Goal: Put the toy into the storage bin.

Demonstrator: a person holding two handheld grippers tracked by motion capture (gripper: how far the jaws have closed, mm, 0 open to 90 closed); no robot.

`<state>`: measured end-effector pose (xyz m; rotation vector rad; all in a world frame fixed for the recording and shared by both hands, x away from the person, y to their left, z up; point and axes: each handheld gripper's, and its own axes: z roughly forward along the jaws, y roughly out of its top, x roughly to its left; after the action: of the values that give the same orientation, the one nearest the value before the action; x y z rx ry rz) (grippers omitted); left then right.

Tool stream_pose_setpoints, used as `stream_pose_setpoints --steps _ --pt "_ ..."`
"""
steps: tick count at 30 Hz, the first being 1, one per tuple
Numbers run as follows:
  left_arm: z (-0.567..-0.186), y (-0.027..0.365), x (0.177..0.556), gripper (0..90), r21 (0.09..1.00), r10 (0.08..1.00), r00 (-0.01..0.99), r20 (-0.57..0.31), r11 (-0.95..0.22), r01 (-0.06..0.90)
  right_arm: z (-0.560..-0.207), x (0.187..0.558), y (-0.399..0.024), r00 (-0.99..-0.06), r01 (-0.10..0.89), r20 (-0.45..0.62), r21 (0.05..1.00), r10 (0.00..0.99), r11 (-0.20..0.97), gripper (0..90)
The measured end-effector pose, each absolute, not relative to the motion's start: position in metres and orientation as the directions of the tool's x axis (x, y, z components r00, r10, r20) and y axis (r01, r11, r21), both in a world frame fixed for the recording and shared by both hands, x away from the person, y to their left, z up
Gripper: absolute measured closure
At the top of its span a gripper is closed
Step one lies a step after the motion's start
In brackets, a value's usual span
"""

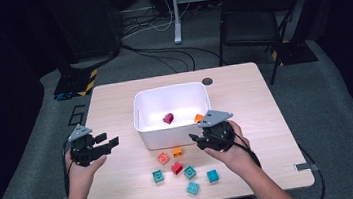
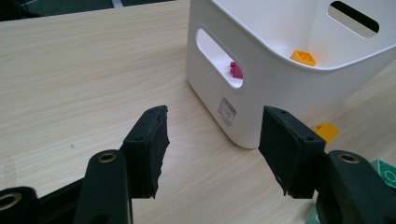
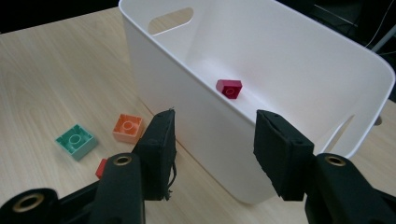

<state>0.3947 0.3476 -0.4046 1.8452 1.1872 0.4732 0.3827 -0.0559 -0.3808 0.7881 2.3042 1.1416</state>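
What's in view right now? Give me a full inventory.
bin: 1, white, table centre
magenta brick: 1, inside bin
orange brick: 1, inside bin, right side
teal bricks: 4, on table in front of bin
red brick: 1, among the teal ones
loose orange bricks: 2, just in front of bin
chair: 1, black, behind table
left claw: open, empty, left of bin
right claw: open, empty, at bin's front right corner

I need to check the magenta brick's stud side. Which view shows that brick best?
The right gripper view: the magenta brick lies unobstructed on the bin floor, its top stud clear. The left gripper view shows a sliver through the bin's handle slot. The high view shows it whole but small.
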Motion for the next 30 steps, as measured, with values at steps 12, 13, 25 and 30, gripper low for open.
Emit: stream_pose_setpoints --steps 12,13,25,30 --pt "-0.405 0.342 0.399 43.0 0.826 0.864 0.488 -0.127 -0.181 0.535 -0.431 0.365 -0.069 -0.723 0.373 -0.063 0.802 0.688 0.466 49.9" --pt "-0.405 0.342 0.400 43.0 0.825 0.863 0.489 -0.128 -0.181 0.535 -0.435 0.364 -0.070 -0.719 0.384 -0.053 0.801 0.693 0.460 49.9" --pt "-0.403 0.341 0.405 42.6 0.829 0.861 0.491 -0.128 -0.179 0.530 -0.467 0.349 -0.078 -0.698 0.447 0.001 0.781 0.716 0.435 49.8" --pt "-0.402 0.341 0.405 42.6 0.831 0.863 0.490 -0.124 -0.180 0.527 -0.480 0.341 -0.077 -0.704 0.453 -0.017 0.759 0.710 0.467 49.7"
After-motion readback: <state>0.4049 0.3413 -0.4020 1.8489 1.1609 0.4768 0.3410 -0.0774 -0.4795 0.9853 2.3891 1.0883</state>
